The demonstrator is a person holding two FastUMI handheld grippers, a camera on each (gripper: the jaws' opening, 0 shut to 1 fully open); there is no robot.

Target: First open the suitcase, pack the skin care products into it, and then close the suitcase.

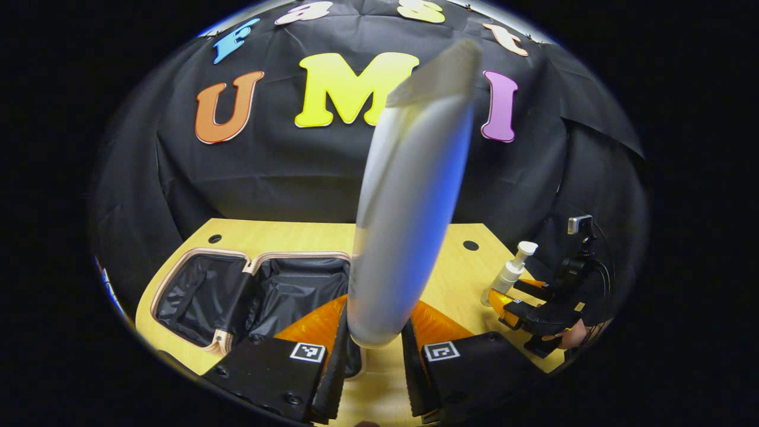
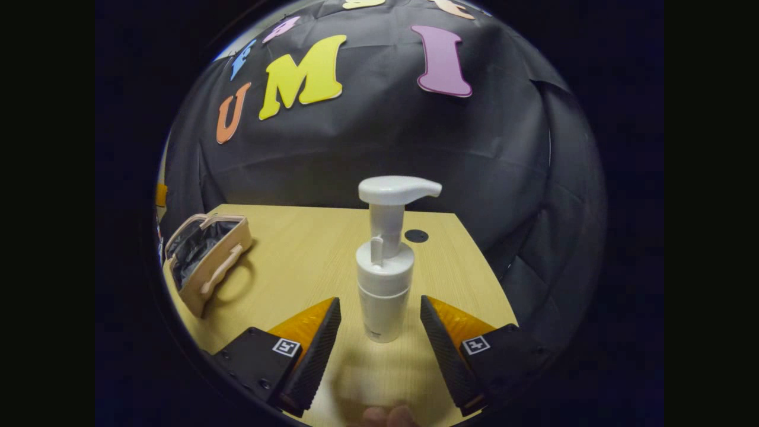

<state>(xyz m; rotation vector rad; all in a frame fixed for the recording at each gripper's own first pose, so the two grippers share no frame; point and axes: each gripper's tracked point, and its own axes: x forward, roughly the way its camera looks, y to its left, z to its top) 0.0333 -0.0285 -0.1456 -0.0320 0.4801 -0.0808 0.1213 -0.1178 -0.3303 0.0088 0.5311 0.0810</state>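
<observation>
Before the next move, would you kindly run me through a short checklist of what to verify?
1. Suitcase open on the table: ok.
2. Tube clamped in the left hand-held gripper: ok.
3. Tube already inside the suitcase: not ok, it is held above the table.
4. Pump bottle upright between the right hand-held gripper fingers: ok.
5. Right fingers pressing on the bottle: not ok, gaps show on both sides.

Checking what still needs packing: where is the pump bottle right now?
In the right gripper view the pump bottle stands upright on the wooden table, between the open fingers of the right gripper, with the open suitcase far to its left.
</observation>
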